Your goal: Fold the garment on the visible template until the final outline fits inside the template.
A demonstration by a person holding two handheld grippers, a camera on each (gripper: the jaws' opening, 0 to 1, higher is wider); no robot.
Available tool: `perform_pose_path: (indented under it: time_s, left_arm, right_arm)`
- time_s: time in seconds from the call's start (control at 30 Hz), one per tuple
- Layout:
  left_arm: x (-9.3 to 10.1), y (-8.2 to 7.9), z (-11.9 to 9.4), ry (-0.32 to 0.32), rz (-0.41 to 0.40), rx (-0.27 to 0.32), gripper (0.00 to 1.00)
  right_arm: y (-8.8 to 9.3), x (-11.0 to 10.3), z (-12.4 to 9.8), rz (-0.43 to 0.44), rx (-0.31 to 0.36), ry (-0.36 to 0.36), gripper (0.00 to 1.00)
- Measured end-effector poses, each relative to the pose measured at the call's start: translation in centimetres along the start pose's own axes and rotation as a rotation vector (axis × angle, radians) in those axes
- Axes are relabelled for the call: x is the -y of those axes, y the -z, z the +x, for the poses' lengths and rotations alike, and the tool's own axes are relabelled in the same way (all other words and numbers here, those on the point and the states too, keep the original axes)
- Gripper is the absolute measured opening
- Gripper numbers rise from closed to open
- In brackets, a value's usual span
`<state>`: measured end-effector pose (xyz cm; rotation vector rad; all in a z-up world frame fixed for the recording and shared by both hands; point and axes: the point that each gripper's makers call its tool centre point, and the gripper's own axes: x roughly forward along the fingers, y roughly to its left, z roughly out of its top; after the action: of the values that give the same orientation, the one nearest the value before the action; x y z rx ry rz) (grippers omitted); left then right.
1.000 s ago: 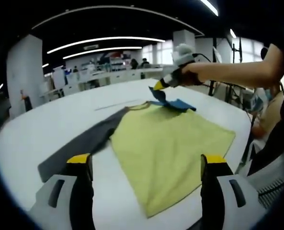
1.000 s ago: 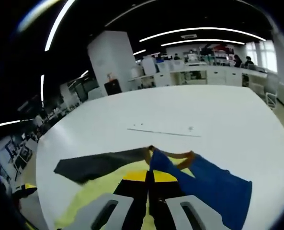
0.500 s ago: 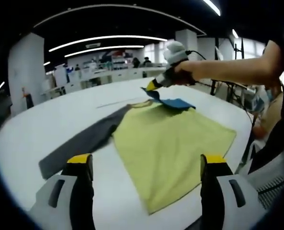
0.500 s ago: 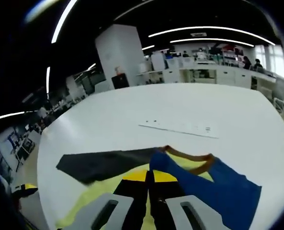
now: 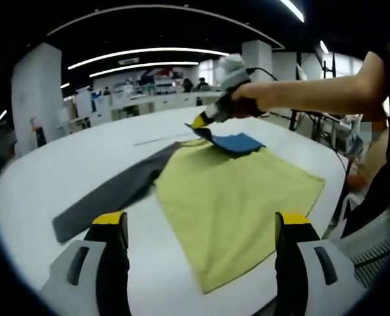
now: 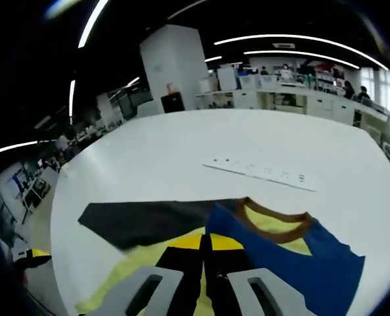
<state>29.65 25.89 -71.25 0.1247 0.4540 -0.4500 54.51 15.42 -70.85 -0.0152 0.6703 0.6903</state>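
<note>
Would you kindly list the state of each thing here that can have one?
Garment: flat on the table.
Blue sleeve: folded over the yellow body, pinched.
Grey sleeve: spread out flat.
Right gripper: shut on the blue sleeve.
Left gripper: open, holding nothing.

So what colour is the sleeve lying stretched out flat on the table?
Dark grey sleeve, clearest in the right gripper view.

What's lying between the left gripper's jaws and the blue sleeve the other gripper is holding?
In the left gripper view, the garment's yellow body panel spans that stretch, from near the left gripper up to the blue sleeve pinched by the right gripper.
</note>
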Motion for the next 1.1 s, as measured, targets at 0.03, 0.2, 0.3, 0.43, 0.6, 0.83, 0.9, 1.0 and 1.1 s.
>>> perform_pose_path:
  time_s: [0.03, 0.2, 0.3, 0.43, 0.6, 0.83, 0.9, 1.0, 1.1]
  left_arm:
    - [0.0, 0.0, 0.0, -0.001, 0.0, -0.001, 0.89]
    - [0.1, 0.1, -0.2, -0.006, -0.006, -0.003, 0.89]
    - [-0.1, 0.1, -0.2, -0.011, -0.004, -0.005, 0.89]
    - [-0.5, -0.4, -0.3, -0.024, -0.002, 0.003, 0.88]
    - [-1.0, -0.5, -0.5, -0.034, -0.008, 0.016, 0.88]
    - [-0.6, -0.3, -0.7, -0.034, -0.008, 0.008, 0.89]
    - [-0.6, -0.2, -0.8, -0.035, -0.011, 0.007, 0.89]
    - [-0.7, 0.0, -1.0, -0.039, -0.016, 0.003, 0.89]
    - [-0.8, 0.2, -1.0, -0.039, -0.017, -0.003, 0.89]
  right_arm:
    - [-0.1, -0.3, 0.1, -0.003, 0.0, -0.006, 0.0]
    - [-0.6, -1.7, 0.7, -0.032, -0.005, -0.031, 0.0]
    - [-0.8, -2.8, 0.8, -0.047, -0.014, -0.048, 0.0]
    - [-1.0, -3.9, 1.3, -0.087, -0.026, -0.067, 0.0]
    - [-0.4, -4.9, 2.4, -0.107, -0.049, -0.088, 0.0]
    - [1.9, -5.4, 4.4, -0.096, -0.097, -0.101, 0.0]
    - [2.4, -5.5, 4.5, -0.093, -0.103, -0.102, 0.0]
    - [2.8, -5.7, 4.9, -0.08, -0.106, -0.113, 0.0]
    - [3.3, -5.7, 5.3, -0.073, -0.117, -0.12, 0.0]
